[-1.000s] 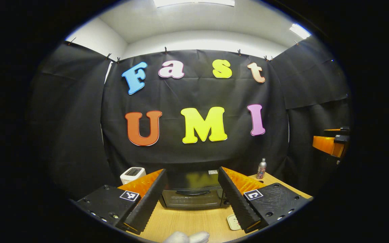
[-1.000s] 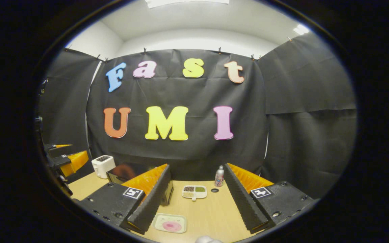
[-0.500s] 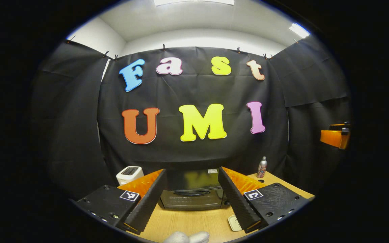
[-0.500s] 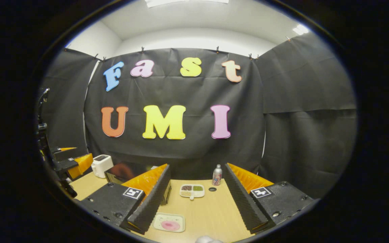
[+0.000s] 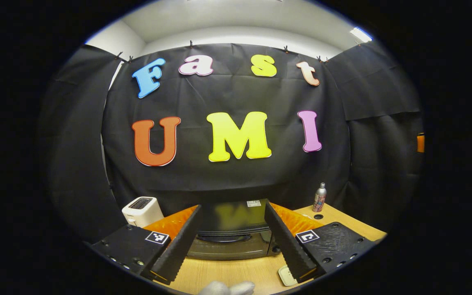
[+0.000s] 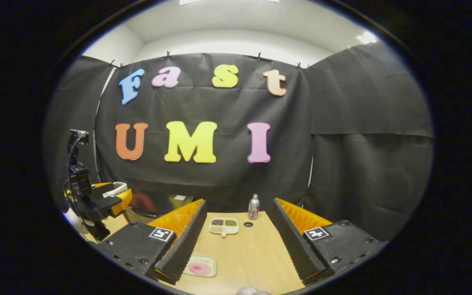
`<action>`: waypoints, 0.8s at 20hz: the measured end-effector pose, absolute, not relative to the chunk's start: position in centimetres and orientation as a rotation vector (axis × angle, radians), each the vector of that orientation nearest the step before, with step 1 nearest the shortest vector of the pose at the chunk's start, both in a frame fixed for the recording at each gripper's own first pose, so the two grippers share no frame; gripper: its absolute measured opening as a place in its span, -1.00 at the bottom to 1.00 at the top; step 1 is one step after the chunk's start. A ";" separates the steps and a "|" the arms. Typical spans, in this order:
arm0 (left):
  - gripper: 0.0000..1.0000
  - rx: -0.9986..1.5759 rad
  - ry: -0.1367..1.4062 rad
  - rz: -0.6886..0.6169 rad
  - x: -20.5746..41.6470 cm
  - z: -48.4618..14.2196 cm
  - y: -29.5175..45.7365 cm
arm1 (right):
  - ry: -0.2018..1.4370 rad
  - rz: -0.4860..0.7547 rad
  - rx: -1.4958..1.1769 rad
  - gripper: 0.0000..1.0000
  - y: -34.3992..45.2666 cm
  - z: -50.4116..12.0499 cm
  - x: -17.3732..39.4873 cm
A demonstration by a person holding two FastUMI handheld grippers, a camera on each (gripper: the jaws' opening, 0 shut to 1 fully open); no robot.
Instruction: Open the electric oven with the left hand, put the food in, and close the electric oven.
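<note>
Oven (image 5: 232,235) sits on the wooden table (image 5: 236,272) against the back wall, door shut w/ the handle across its top edge; we see it straight ahead in the left gripper view, framed btwn our left gripper's (image 5: 231,239) two fingers. That gripper is spread wide, nothing btwn the fingers, not touching the oven. In the right gripper view the oven (image 6: 160,203) shows at the left, partly hidden behind the left finger and the other gripper.

Food: a pale tray w/ a pink round piece on it (image 6: 199,266) lies flat on the table (image 6: 252,254) near the front edge, just beside the right gripper's left finger in the right gripper view. In the left gripper view a corner of that tray (image 5: 286,276) peeks out beside the right finger.

Our right gripper (image 6: 236,241) is also spread wide, holding nothing, above the table. Farther back btwn its fingers we see a small divided dish (image 6: 223,226) w/ dark, green and pale fillings, and behind it a small bottle (image 6: 253,207) standing upright near the wall, a dark round spot on the table just in front of it. Bottle (image 5: 319,197) also shows right of the oven in the left gripper view.

White toaster (image 5: 141,211) stands left of the oven, near it; whether they touch, we can't tell.
</note>
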State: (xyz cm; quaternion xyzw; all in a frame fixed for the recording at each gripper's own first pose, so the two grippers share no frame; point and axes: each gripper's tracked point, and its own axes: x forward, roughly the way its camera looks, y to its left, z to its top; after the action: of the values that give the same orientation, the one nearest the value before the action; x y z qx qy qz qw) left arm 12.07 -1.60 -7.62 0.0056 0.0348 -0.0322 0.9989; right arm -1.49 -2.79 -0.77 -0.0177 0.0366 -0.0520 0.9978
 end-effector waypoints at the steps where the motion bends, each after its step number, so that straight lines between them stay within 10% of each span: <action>1: 0.93 0.005 0.083 -0.065 13.1 -8.3 -1.7 | 0.082 -0.113 -0.036 1.00 -3.0 -0.9 -1.6; 16: 0.95 0.003 0.298 -0.047 21.3 -20.9 -0.9 | 0.164 -0.153 -0.026 0.94 -2.8 -3.3 -0.7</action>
State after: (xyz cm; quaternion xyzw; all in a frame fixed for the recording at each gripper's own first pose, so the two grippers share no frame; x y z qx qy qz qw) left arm 21.30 -0.87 -20.92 0.0017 0.1483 -0.0233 0.9887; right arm -0.73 -2.84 -3.34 -0.0131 0.0819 -0.0764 0.9936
